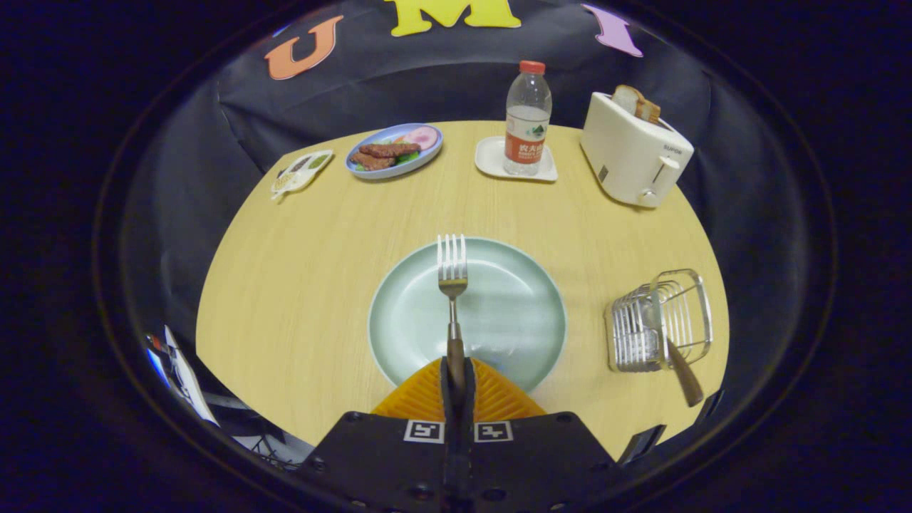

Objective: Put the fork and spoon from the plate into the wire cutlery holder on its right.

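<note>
Orange ribbed fingers [427, 390] of the hand-held gripper [456, 381] are pressed together on the handle of the fork [452, 285], pinching it from both sides. The fork points straight ahead from the fingertips, its tines reaching out over the pale green plate [513, 313]; whether the tines touch the plate or hang above it cannot be told. The plate lies on the light wooden worktop [299, 271] just ahead of the fingers.

To the right of the plate, apart from it, stands the wire cutlery holder [659, 320]. A utensil with a brown handle [685, 374] already sits in it, leaning out over the near rim; its working end is hidden behind the wires, so it is probably the spoon but that cannot be confirmed.

Beyond the plate, at the far edge of the worktop, stand a white toaster [634, 153] with bread slices in its slot, a water bottle [527, 117] with a red cap on a white square coaster [491, 160], a blue plate of food [393, 151], and a small flat white dish [301, 172].
</note>
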Demonstrator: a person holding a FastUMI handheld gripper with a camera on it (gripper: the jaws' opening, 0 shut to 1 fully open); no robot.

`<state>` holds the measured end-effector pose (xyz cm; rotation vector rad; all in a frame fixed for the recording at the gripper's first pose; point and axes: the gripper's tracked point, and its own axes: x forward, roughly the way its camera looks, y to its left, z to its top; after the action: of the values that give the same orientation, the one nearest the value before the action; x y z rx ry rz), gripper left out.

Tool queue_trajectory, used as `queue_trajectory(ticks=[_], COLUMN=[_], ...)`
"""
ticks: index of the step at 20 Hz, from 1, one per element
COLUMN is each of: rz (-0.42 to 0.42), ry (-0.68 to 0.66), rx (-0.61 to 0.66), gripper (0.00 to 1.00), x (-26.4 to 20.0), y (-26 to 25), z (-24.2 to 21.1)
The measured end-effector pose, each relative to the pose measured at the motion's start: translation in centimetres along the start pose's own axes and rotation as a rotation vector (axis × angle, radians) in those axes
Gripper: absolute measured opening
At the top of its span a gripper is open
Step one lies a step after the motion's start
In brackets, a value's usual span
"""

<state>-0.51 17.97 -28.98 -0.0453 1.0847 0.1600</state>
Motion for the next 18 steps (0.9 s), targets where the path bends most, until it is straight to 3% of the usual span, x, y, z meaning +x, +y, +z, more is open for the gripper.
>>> queue_trajectory(ticks=[3, 9, 13, 18], rz=[0.025, -0.069, -0.085, -0.046], ry=[0.013, 0.044, 0.107, 0.233], rx=[0.040, 0.069, 0.092, 0.109], gripper=[0.01, 0.00, 0.01, 0.01], x=[-4.4, -9.8, -10.2, -9.2], y=[-2.5, -12.9, -17.0, -18.7], z=[1.3, 2.1, 1.2, -1.5])
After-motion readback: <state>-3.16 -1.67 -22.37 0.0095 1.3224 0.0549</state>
